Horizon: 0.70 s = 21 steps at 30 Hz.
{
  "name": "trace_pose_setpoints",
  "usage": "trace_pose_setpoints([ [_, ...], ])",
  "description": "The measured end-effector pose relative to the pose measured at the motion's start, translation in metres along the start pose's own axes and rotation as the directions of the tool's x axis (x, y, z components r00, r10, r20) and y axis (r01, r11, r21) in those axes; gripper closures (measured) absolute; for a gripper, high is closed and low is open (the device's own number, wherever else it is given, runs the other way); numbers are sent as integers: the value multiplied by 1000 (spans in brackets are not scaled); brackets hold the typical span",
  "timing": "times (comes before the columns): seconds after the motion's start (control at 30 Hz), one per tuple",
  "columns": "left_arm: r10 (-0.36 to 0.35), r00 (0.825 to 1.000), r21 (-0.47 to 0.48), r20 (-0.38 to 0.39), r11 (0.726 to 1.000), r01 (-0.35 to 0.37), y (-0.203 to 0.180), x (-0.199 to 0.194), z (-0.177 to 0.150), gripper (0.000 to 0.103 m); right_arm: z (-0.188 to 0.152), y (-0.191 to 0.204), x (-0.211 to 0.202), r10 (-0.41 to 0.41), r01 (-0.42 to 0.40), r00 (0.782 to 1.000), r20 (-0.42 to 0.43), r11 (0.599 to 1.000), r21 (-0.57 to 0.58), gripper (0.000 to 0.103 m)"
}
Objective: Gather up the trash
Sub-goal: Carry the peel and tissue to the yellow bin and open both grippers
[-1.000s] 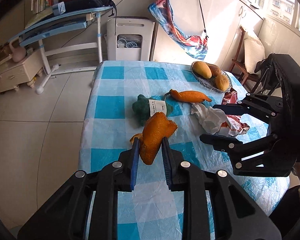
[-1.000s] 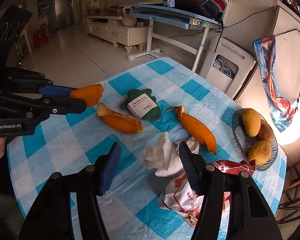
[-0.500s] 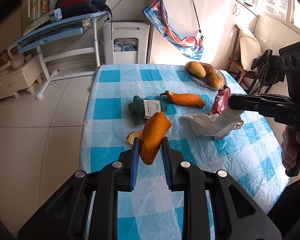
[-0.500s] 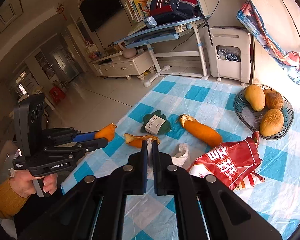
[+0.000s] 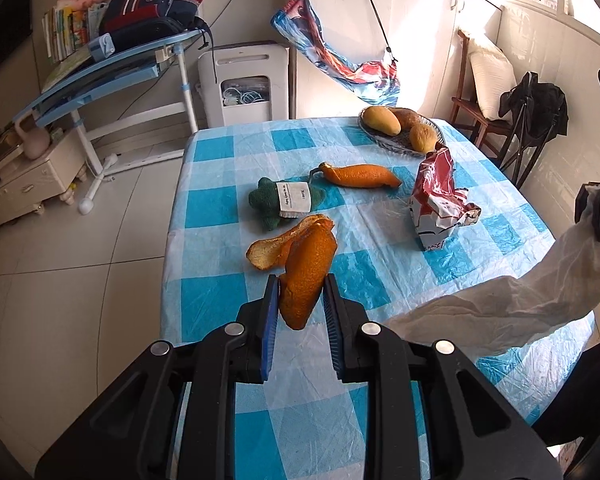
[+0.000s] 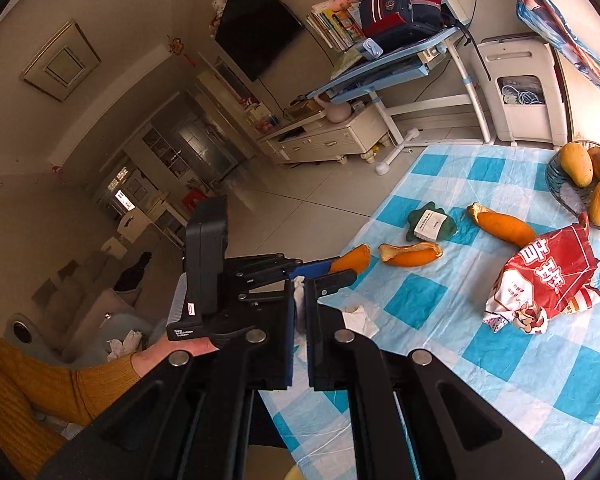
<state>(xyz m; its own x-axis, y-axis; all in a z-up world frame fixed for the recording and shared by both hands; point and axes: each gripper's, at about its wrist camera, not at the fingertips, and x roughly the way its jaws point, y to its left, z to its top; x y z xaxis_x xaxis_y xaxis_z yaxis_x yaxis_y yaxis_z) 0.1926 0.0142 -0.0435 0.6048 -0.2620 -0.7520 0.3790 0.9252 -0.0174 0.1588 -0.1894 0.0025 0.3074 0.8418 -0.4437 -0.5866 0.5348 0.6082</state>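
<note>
**Both tongs loaded: peel on the left, tissue on the right**

Left wrist view: the left tongs [image 5: 301, 304] are closed partway on a piece of orange peel [image 5: 306, 280], which stands up between the blue pads above the table's near edge. Just beyond it, a second curl of peel [image 5: 266, 252] lies on the blue-checked table [image 5: 380, 280]. Farther in, toward the middle, lie a green plush toy [image 5: 278, 204] with a white label and a long strip of peel [image 5: 360, 176]. A red snack bag [image 5: 436, 196] stands crumpled toward the right edge, and a bowl of fruit [image 5: 400, 132] sits at the far right corner. At the right border, the right tongs [image 5: 598, 216] hold a white tissue [image 5: 508, 304] lifted off the table, hanging down over the near right corner.

Right wrist view: the right tongs [image 6: 299, 308] are shut tight on the tissue [image 6: 299, 296], a thin white strip showing between the pads and more of it draping just below. The left tongs [image 6: 336, 270] reach in from the left with the held peel [image 6: 352, 260] at their tip, over the table's edge. The loose peel [image 6: 410, 254], toy [image 6: 430, 224], long strip [image 6: 500, 226] and snack bag [image 6: 548, 280] lie well beyond on the table [image 6: 500, 360].
</note>
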Motion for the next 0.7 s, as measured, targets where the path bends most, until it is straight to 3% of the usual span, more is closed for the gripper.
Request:
trace_pose_setpoints([
  [0.2,2,1000,50,-8,999,-2,-11,1,-5,82,-22,19,-1,93,-96,992,-84,994,-41,97],
  [0.43,11,1000,88,-9,996,-11,-25,-4,-16,82,-60,47,-10,207,-215,968,-142,976,-40,97],
  [0.6,9,1000,98,-10,995,-8,-39,-19,-30,82,-104,72,-4,215,-225,955,-204,974,-27,97],
  [0.7,-8,1000,69,-15,998,9,-47,-31,-48,82,-130,76,1,155,-160,955,-251,987,-1,97],
])
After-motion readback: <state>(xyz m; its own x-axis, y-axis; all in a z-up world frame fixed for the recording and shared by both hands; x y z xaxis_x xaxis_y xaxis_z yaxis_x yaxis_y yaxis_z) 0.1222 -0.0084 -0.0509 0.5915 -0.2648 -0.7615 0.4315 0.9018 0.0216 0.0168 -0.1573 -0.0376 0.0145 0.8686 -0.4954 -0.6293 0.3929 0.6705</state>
